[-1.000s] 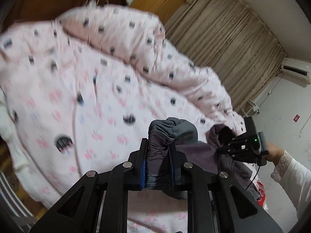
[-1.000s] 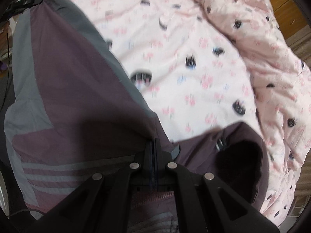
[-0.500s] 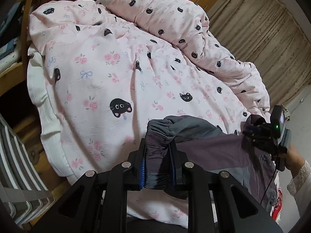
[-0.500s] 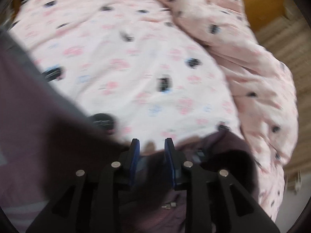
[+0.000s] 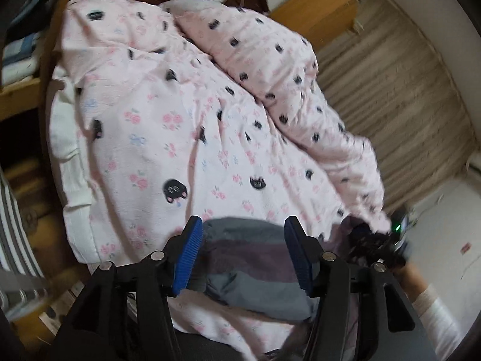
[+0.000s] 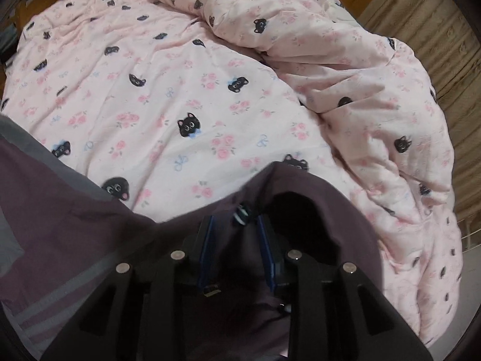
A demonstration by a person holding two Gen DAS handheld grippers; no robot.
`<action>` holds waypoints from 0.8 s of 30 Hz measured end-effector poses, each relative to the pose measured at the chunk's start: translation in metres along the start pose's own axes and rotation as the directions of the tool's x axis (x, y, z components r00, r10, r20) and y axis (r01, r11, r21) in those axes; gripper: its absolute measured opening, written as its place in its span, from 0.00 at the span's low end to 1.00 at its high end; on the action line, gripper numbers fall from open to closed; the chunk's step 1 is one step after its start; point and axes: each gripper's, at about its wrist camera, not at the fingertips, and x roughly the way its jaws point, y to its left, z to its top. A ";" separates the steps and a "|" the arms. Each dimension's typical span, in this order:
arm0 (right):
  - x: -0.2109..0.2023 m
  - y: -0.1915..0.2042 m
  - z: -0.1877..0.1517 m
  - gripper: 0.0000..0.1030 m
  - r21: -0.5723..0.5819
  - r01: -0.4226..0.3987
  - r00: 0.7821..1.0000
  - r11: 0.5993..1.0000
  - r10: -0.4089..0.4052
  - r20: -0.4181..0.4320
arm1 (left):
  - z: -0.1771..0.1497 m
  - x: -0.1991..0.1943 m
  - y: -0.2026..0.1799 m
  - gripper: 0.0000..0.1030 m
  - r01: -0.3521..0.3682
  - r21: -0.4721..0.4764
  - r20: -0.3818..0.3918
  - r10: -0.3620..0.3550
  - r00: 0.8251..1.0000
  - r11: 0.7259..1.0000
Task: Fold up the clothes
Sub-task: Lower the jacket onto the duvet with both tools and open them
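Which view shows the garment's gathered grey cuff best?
The left wrist view: the cuff lies on the pink bedding between the left gripper's spread jaws, which have just been opening. The right wrist view shows only the purple body and a dark opening, not that cuff.

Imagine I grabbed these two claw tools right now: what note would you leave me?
Left gripper: open, jaws have just been opening; the garment's gathered grey end lies between the pads, not pinched.
Right gripper: open, jaws have just been opening; purple cloth lies loose between the pads.
Garment: a purple and grey piece, laid across the near edge of the pink cat-print bedding, with a dark opening at the right gripper's end.
Done: garment brought onto the bed and let go at both ends.
Left: no fold is visible yet. Probably smooth it flat, then regrip and fold.
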 end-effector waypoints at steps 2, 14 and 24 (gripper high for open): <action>-0.001 -0.001 0.001 0.29 0.012 0.024 1.000 1.000 -0.024 0.018 | 0.002 -0.005 0.002 0.51 -0.021 0.016 0.013 0.021 1.000 1.000; -0.105 -0.007 -0.070 0.48 0.146 -0.028 0.973 0.989 -0.007 0.229 | -0.044 0.032 -0.071 0.51 -0.027 0.310 -0.063 0.049 0.997 0.950; -0.135 -0.011 -0.237 0.48 0.355 0.002 0.997 0.935 -0.031 0.075 | -0.112 0.114 -0.120 0.51 0.014 0.454 -0.252 0.114 0.961 0.891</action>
